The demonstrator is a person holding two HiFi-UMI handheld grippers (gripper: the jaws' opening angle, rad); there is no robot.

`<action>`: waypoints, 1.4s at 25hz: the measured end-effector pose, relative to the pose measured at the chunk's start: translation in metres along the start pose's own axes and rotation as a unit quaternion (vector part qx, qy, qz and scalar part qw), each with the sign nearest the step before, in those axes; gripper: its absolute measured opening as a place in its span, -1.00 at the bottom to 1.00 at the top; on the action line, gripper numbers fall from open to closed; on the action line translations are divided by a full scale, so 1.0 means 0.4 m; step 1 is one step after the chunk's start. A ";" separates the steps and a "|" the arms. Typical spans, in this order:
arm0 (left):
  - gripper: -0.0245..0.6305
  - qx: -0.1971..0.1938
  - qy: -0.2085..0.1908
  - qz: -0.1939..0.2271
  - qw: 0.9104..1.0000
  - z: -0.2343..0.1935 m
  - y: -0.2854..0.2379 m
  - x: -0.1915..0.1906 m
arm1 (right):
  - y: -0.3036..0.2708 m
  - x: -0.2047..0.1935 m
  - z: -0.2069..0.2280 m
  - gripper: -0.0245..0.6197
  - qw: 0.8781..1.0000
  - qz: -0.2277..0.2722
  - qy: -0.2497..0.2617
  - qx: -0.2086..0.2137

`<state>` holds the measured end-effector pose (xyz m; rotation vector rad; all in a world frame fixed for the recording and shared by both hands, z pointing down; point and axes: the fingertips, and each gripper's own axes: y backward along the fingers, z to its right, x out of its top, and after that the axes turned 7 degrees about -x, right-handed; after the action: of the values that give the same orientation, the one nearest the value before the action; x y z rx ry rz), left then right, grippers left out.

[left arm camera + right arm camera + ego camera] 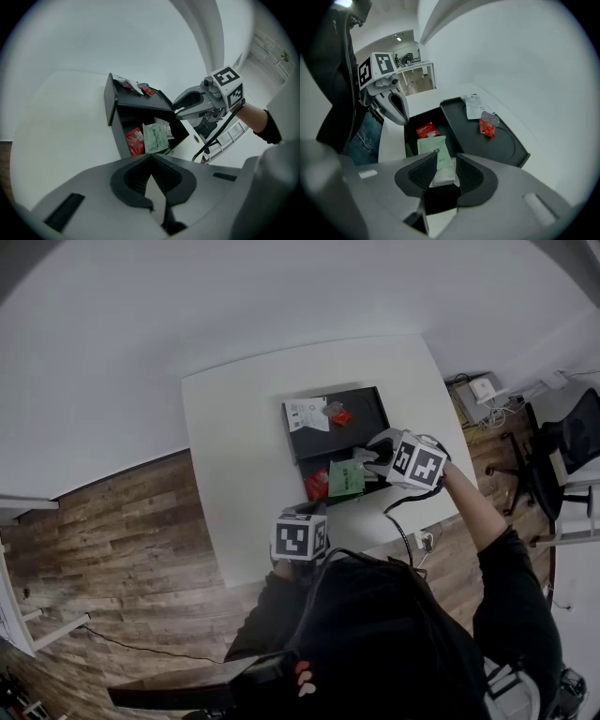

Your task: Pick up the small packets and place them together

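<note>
Currently, your left gripper [151, 158] waits at the near edge of the white table [234, 427]. Its jaws are closed tip to tip with nothing between them. It stands well short of the black tray [367, 418], apparently parked so that it does not crowd the working side.

Note the tray layout. The flat section [506, 145] carries a white paper packet [307, 414] and, just beside it, a small red packet [339, 414]. These two lie apart from the rest. The deep compartment [411, 137] holds a second red packet [317, 486], a green packet [346, 478] next to it, and a pale packet [444, 174] partly under the green one's end. Treat this compartment as the probable collecting place, since most packets lie together there.

Your right gripper [446, 160] hangs over the right end of that compartment. Its jaws stand a narrow gap apart and grip nothing. The green and pale packets show through the gap, lying flat below. Whether the tips touch them cannot be told. The step in hand is probably a placement onto the pile or a reach for it.

The two packets on the flat section appear to be the remaining work. They look thin and light, so plan to pinch an edge.
</note>
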<state>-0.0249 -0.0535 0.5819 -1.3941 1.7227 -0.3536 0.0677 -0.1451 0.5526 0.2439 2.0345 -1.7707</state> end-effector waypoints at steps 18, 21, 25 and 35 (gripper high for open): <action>-0.93 0.001 0.004 0.008 1.000 0.000 -0.003 -0.002 | -0.141 -0.069 -0.040 -0.48 0.996 -0.083 -0.038 -0.006; -0.93 -0.001 0.004 0.008 1.000 -0.001 -0.002 -0.003 | -0.152 -0.070 -0.040 -0.48 0.995 -0.081 -0.050 -0.015; -0.93 -0.001 0.003 0.008 1.000 0.001 -0.005 -0.002 | -0.151 -0.063 -0.033 -0.49 0.996 -0.075 -0.041 -0.028; -0.93 -0.001 0.003 0.007 1.000 -0.001 -0.006 -0.004 | -0.117 -0.037 -0.029 -0.82 0.997 -0.064 -0.001 -0.035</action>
<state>-0.0236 -0.0530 0.5846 -1.3834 1.7376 -0.3481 0.0599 -0.1396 0.6021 0.0908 2.1496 -1.7679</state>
